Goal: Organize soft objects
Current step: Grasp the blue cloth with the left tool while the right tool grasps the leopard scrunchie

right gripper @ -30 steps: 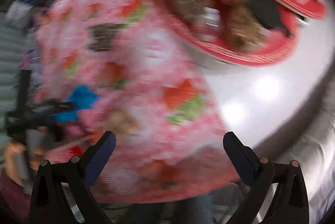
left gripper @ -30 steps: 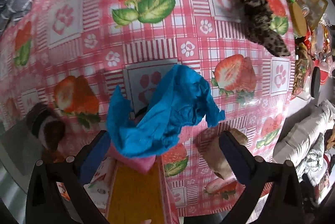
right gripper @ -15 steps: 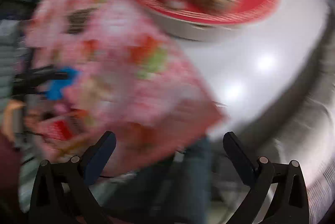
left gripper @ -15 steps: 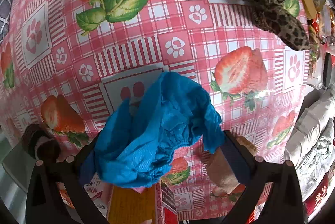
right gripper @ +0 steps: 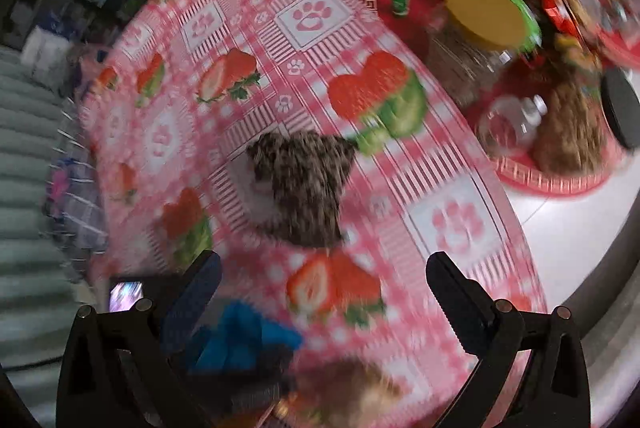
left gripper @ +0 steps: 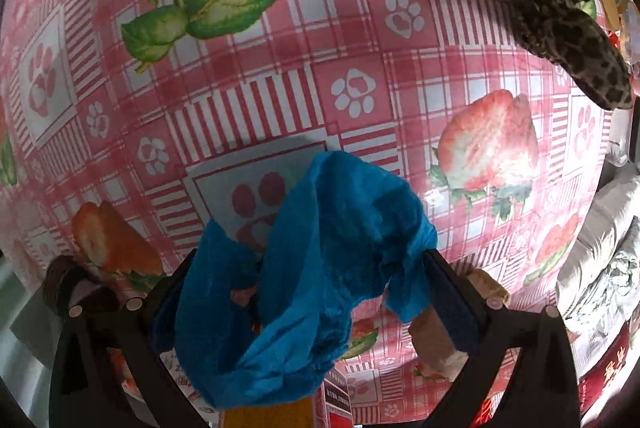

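Note:
A crumpled blue cloth point(left gripper: 316, 276) lies draped between the wide-apart fingers of my left gripper point(left gripper: 308, 292), over the top of a pink and yellow box point(left gripper: 272, 414). It also shows blurred in the right wrist view point(right gripper: 244, 340). A leopard-print cloth point(left gripper: 556, 4) lies on the strawberry tablecloth point(left gripper: 248, 100) at the far right; in the right wrist view it point(right gripper: 308, 184) lies ahead of my right gripper point(right gripper: 320, 288), which is open and empty above the tablecloth. A tan soft piece point(left gripper: 448, 332) lies beside the left gripper's right finger.
A brown and white soft item point(left gripper: 76, 288) sits at the table's left edge. A red tray point(right gripper: 532, 180) crowded with jars, snacks and a yellow lid point(right gripper: 484, 12) stands at the right on the white table. Bedding point(left gripper: 608, 256) lies beyond the table edge.
The left gripper has moved forward and lower, so the blue cloth now sits between its fingers. The right gripper has swung round and now faces the leopard-print cloth.

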`<state>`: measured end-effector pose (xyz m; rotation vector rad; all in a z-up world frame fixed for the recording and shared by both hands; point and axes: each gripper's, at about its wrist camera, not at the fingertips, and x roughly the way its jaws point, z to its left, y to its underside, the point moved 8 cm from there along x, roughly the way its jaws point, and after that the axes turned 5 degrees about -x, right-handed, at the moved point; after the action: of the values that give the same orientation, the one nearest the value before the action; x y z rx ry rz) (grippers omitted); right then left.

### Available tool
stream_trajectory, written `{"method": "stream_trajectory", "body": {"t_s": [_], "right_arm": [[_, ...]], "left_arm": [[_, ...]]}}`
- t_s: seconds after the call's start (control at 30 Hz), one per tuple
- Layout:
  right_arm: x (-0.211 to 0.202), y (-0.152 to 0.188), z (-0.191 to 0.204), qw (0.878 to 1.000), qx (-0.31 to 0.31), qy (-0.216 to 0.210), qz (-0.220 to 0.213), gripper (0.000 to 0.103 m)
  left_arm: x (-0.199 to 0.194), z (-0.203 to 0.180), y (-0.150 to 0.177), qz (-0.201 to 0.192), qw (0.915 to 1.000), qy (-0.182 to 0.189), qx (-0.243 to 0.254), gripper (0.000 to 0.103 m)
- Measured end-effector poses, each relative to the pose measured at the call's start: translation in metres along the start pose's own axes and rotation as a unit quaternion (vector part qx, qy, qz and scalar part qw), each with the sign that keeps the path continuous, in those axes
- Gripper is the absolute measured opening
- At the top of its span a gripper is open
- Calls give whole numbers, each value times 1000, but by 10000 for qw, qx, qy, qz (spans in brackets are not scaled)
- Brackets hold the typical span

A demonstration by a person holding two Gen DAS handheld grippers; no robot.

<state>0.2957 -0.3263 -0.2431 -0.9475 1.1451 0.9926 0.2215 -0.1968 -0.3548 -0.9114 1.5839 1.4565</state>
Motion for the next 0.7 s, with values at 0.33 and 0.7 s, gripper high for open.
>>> {"method": "stream_trajectory", "body": {"t_s": [0.33, 0.7], "right_arm": [[70, -24, 4, 9952, -622, 758, 45, 102], [50, -10, 6, 9959, -844, 315, 117, 26]], "left_arm": [[6, 2, -10, -108, 9999, 113, 29, 101], [-29, -8, -4, -414, 9975, 548, 158, 28]]}}
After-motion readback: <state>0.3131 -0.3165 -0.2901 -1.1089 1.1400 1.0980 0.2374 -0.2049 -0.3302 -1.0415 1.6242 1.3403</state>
